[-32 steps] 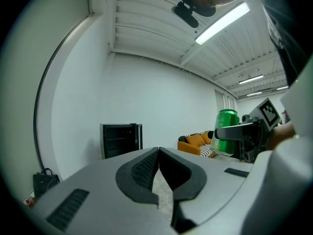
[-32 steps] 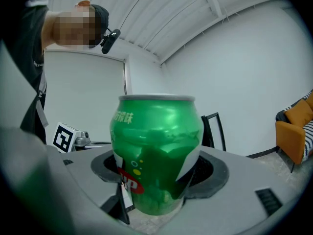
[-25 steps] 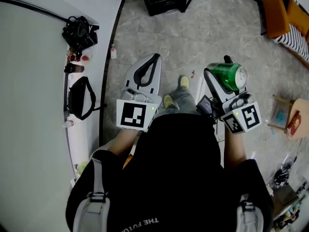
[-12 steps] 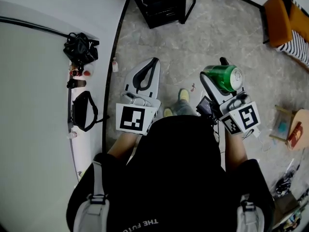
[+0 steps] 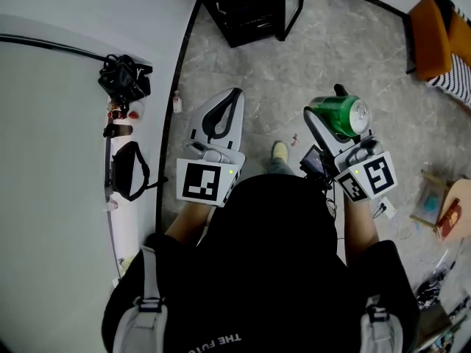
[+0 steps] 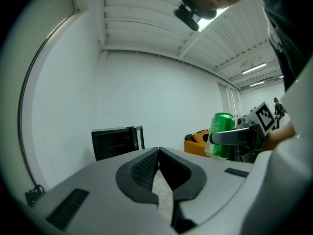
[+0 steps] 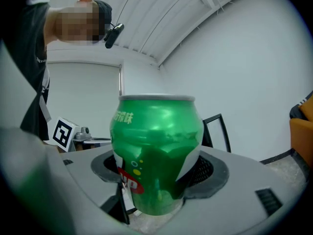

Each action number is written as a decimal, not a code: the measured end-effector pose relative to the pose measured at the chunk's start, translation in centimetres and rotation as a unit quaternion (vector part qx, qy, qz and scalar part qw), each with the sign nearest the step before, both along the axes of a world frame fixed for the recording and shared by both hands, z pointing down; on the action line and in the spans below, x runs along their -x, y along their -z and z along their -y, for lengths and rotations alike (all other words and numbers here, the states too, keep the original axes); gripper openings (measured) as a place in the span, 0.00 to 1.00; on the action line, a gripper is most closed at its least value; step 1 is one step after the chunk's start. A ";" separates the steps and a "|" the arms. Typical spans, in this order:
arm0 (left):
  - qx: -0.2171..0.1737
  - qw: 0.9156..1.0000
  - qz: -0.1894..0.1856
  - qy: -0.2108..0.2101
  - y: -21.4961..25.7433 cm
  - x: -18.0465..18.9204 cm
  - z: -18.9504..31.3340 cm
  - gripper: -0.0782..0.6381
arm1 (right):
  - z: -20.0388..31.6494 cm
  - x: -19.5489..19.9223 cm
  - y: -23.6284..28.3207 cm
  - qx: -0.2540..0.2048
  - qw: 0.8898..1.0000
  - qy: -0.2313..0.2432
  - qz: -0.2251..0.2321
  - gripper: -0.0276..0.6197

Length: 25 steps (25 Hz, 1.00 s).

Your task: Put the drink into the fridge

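A green drink can [image 5: 339, 117] is held upright in my right gripper [image 5: 331, 116], whose jaws are shut on its sides. It fills the right gripper view, the can [image 7: 155, 155] standing between the dark pads. My left gripper [image 5: 223, 110] is shut with nothing in it; its jaws [image 6: 157, 156] meet at the tips. The can [image 6: 221, 135] also shows at the right of the left gripper view. A small black fridge [image 5: 254, 6] with its glass door open stands on the floor ahead, seen too in the left gripper view, fridge [image 6: 116, 142]. Both grippers hang above the grey floor, short of the fridge.
A white table [image 5: 51, 168] lies at my left with a black bag [image 5: 124, 76] and a black pouch [image 5: 125, 169] along its edge. An orange seat [image 5: 434, 31] is at the far right. A box and loose items [image 5: 436, 212] sit on the floor at right.
I have stepped forward: the black fridge has come further into view at the top and the table items have slid down. Both grippers keep their state.
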<state>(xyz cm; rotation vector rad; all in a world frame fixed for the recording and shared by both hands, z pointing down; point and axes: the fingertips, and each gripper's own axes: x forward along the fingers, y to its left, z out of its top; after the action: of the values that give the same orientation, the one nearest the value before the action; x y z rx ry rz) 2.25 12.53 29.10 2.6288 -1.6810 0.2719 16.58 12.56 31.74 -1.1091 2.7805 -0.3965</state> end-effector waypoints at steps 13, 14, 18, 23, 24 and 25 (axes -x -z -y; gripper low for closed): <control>-0.003 1.000 0.015 0.004 0.1 -0.1 0.7 0.13 | 1.5 -0.3 0.2 -0.003 1.000 0.000 0.011 0.57; -0.003 1.000 0.017 0.005 0.0 0.0 0.8 0.13 | 1.7 -0.1 0.2 -0.003 1.000 0.002 0.011 0.56; -0.002 1.000 0.016 0.008 -0.2 0.9 1.7 0.13 | 2.5 0.7 0.2 -0.002 1.000 0.005 0.007 0.57; -0.002 1.000 0.010 0.009 -0.2 2.4 3.6 0.13 | 4.2 2.1 0.1 0.000 1.000 0.007 0.000 0.56; -0.003 1.000 0.009 0.008 -0.2 2.7 4.1 0.13 | 4.7 2.4 0.1 0.001 1.000 0.007 -0.001 0.57; -0.003 1.000 0.008 0.007 -0.1 3.0 4.6 0.13 | 5.1 2.7 0.1 0.002 1.000 0.006 -0.001 0.57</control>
<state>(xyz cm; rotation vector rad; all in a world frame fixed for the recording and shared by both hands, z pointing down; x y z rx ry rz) -0.74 7.92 29.24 2.6259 -1.7077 0.2894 13.84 7.43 31.60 -1.0940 2.7909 -0.4018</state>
